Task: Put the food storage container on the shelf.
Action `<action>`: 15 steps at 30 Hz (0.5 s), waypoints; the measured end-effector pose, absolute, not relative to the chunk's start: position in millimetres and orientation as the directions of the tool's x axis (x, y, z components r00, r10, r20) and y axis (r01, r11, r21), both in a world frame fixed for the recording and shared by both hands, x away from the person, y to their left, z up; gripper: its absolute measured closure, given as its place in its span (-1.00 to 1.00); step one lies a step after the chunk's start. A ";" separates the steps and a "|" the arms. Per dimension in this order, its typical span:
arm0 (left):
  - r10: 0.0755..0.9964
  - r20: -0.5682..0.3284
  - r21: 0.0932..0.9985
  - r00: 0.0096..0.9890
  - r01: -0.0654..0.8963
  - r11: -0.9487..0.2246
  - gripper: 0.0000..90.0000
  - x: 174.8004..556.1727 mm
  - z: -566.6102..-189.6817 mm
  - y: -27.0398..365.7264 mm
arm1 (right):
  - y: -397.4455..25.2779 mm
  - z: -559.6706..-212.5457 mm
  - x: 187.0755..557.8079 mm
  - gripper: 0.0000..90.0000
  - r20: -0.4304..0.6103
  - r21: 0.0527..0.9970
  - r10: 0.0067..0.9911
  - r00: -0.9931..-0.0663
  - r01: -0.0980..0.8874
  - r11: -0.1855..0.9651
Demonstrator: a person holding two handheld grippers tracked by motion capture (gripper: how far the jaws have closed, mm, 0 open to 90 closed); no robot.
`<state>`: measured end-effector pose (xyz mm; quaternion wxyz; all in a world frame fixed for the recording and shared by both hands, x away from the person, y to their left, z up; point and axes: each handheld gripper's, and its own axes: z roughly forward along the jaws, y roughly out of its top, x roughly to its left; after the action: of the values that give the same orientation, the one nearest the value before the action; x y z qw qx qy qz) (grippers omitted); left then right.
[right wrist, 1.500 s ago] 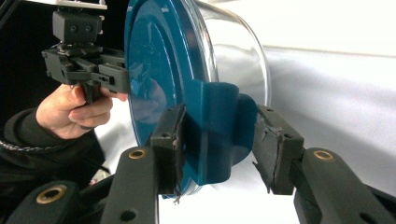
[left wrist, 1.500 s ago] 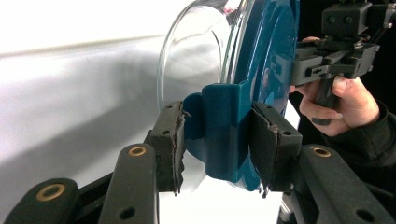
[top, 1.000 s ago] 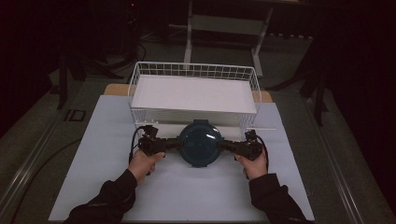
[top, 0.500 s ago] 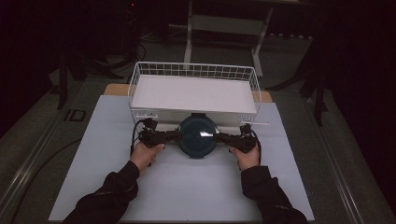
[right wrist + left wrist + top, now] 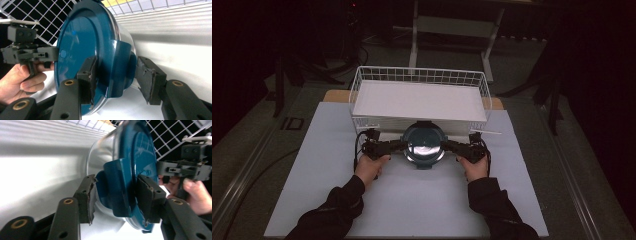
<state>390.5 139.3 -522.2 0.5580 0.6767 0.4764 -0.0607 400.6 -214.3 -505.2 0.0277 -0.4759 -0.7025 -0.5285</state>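
Both grippers, left (image 5: 398,146) and right (image 5: 450,145), clamp the side tabs of a blue-lidded bowl (image 5: 424,144) (glass body), held just before the basket (image 5: 357,90) over the table (image 5: 312,165).

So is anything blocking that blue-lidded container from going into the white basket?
Only the basket's own front wall. The glass container with the blue lid, held by its side tabs by the left gripper and right gripper, sits just in front of it. The basket's floor looks bare.
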 end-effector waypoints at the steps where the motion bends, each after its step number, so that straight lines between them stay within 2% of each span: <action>1: 0.577 -0.614 0.697 0.539 0.713 0.077 0.11 390.5 -522.2 139.3 | -214.3 -505.2 400.6 0.13 0.542 0.716 0.639 -0.546 0.698 -0.012; 3: 0.590 -0.602 0.708 0.538 0.701 0.083 0.10 391.3 -521.2 138.4 | -213.0 -505.0 400.9 0.12 0.519 0.733 0.655 -0.549 0.681 -0.010; 7: 0.614 -0.597 0.709 0.516 0.698 0.103 -0.07 395.1 -520.6 137.7 | -209.6 -502.5 402.9 0.06 0.490 0.752 0.674 -0.554 0.660 -0.004; 9: 0.618 -0.597 0.712 0.512 0.693 0.113 -0.08 395.1 -521.3 137.4 | -208.3 -500.9 403.3 0.02 0.472 0.759 0.686 -0.554 0.652 0.004; 10: 0.630 -0.587 0.717 0.508 0.687 0.115 -0.15 395.0 -520.9 136.7 | -206.5 -498.6 403.4 -0.01 0.437 0.771 0.705 -0.558 0.637 0.026; 15: 0.655 -0.547 0.736 0.521 0.673 0.079 -0.19 397.8 -516.5 135.1 | -203.3 -494.5 402.8 -0.06 0.429 0.765 0.717 -0.549 0.643 0.035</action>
<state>397.8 135.1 -516.5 0.5478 0.6786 0.4892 -0.0079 402.8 -203.3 -494.5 -0.0365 -0.4734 -0.7184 -0.5084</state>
